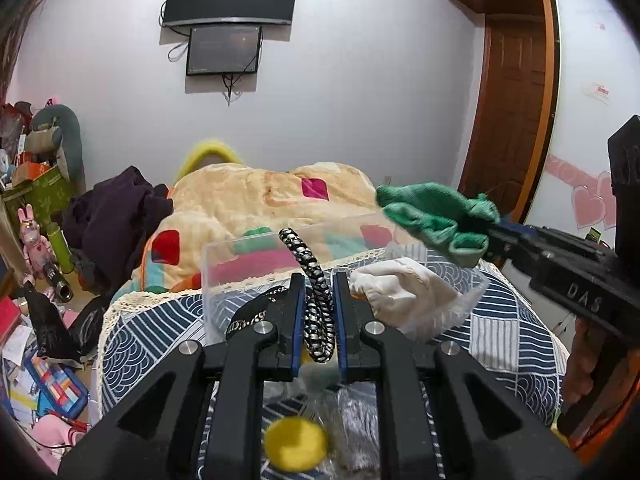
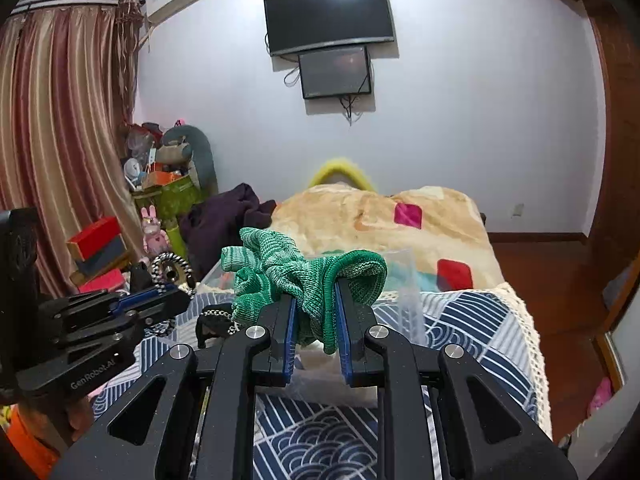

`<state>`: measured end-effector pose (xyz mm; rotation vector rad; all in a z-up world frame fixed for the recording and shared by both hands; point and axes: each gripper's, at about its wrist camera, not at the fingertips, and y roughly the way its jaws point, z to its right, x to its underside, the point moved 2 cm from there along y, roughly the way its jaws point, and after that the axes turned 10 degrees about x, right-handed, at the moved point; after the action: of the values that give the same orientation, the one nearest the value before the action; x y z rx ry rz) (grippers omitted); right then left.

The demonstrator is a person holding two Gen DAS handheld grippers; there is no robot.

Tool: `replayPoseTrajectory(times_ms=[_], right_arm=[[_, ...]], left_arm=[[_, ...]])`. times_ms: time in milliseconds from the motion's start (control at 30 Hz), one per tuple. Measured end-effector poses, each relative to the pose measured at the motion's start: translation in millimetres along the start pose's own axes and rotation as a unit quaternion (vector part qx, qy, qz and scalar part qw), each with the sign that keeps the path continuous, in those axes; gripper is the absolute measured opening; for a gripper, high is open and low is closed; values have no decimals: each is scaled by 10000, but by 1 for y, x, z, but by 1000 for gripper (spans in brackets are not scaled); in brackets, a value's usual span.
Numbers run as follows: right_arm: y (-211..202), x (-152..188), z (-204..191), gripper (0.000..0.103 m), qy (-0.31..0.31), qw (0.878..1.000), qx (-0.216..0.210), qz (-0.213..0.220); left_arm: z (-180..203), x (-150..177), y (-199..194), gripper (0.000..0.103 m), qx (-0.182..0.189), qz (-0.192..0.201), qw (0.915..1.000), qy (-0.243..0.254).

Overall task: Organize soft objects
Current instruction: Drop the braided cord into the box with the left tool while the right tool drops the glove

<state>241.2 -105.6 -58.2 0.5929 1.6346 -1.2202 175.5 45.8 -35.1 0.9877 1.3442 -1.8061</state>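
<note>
We count two claws: the left claw [image 1: 316,284] and the right claw [image 2: 316,300]. We see one black-and-white braided rope [image 1: 314,280], one green knitted glove [image 2: 304,276], one white cloth [image 1: 404,292] and one clear plastic box [image 1: 224,264]. On the bed [image 2: 460,320] we count one patterned blanket [image 1: 256,196] and one dark purple garment [image 1: 116,208]. On the wall hang two screens: one large television [image 2: 330,16] and one smaller monitor [image 2: 334,72]. We see one pink rabbit figure [image 1: 34,236] and one curtain [image 2: 60,120].
</note>
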Motion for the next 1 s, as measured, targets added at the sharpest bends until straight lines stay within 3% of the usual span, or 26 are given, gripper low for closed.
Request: replayPoseTrajectory(times_ms=[433, 633, 700, 767, 1000], right_arm=[[45, 15, -5, 16, -454, 9963, 150, -717], [44, 16, -4, 19, -604, 9948, 167, -803], [41, 16, -3, 24, -637, 9945, 155, -816], [37, 16, 0, 33, -626, 9947, 151, -803], [13, 7, 8, 51, -500, 9972, 81, -554]], left_arm=[[-14, 4, 63, 13, -227, -586, 9980, -36], [-10, 10, 67, 14, -242, -704, 9972, 74], [-8, 9, 66, 21, -232, -711, 9971, 103], [-6, 9, 62, 34, -204, -683, 9974, 106], [6, 2, 34, 53, -178, -425, 9987, 205]])
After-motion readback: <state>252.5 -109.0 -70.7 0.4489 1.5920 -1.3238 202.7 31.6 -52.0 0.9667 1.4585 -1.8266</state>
